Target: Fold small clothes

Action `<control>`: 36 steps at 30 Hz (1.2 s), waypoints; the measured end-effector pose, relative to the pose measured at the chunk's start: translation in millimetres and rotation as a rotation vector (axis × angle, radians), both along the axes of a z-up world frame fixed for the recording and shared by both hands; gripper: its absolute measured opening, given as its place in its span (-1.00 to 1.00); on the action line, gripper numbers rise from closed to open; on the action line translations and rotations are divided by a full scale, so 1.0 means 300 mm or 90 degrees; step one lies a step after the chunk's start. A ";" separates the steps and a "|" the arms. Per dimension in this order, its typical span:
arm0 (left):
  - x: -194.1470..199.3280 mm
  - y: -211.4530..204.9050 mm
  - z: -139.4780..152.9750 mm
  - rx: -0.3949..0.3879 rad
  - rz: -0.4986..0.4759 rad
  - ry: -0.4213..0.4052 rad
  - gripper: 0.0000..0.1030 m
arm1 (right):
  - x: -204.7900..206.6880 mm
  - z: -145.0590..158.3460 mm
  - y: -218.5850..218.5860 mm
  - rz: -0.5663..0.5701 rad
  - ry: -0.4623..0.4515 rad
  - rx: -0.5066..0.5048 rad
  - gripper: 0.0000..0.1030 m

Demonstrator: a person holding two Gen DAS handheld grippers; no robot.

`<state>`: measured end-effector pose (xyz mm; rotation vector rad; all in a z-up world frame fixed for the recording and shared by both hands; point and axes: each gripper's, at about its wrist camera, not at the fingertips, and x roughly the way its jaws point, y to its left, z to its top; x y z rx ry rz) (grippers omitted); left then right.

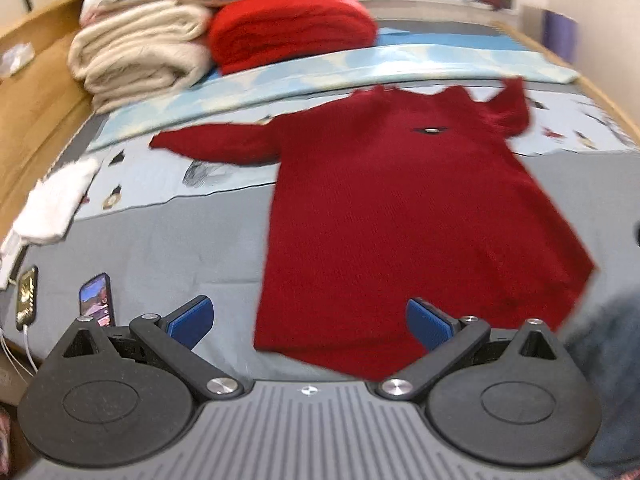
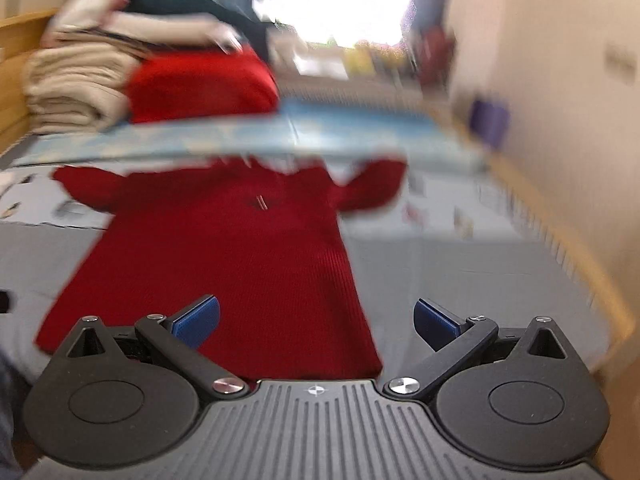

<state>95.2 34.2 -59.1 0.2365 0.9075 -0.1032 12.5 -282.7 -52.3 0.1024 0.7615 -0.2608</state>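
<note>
Lying flat on the bed (image 1: 160, 248), the red sweater (image 1: 400, 220) looks soft, limp and light, best pinched at hem corners, while left tongs (image 1: 310, 320) and right tongs (image 2: 316, 322) gape, released and empty.

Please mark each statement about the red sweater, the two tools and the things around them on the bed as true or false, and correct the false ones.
1. The red sweater lies spread flat on the bed. True.
2. The left tool is shut on the sweater's hem. False: its jaws stand wide open and hold nothing.
3. The right tool is open. True.
4. Both sleeves are already folded across the chest. False: the left sleeve stretches out sideways and the other sticks out at the shoulder.
5. A lit phone lies on the grey sheet beside the sweater. True.
</note>
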 end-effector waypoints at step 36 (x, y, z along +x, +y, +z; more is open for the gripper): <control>0.324 0.208 -0.525 0.052 0.089 0.218 -0.13 | 0.129 -0.437 -0.273 -0.151 0.293 0.197 -0.48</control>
